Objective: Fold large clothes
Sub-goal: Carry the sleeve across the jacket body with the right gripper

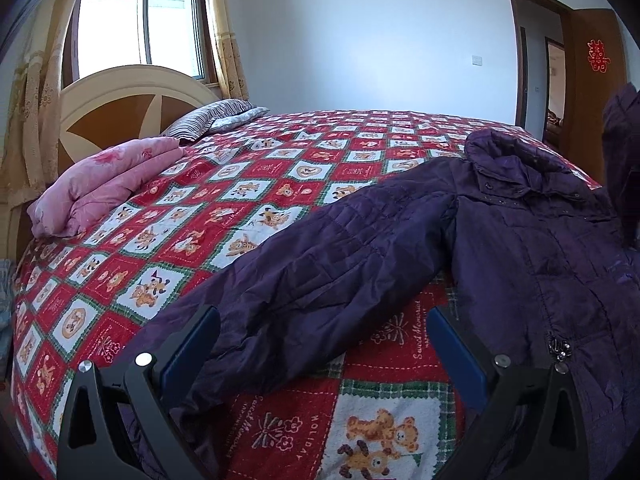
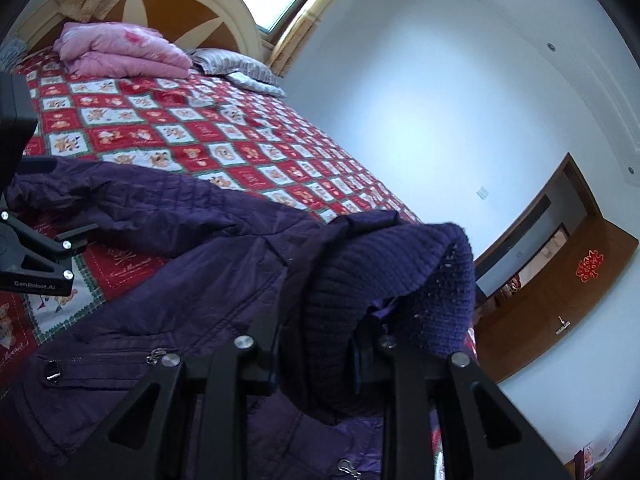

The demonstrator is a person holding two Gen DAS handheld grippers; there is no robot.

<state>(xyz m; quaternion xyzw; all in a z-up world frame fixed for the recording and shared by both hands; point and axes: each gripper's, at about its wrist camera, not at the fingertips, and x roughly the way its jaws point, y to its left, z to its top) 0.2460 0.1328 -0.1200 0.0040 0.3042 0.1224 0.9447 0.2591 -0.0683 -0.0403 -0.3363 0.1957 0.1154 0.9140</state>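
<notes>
Folding's barely begun: purple quilted coat (image 1: 540, 240) lies spread out, right gripper (image 2: 316, 344) pinching its knit cuff (image 2: 380, 276), left gripper (image 1: 320, 344) wide open, holding nothing, straddling the other sleeve (image 1: 320, 264).

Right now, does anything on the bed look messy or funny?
Only the purple coat looks messy, as expected mid-fold. One sleeve sprawls across the quilt. The right gripper pinches the other sleeve's knit cuff, lifted above the coat. The pink blanket sits neatly folded.
</notes>
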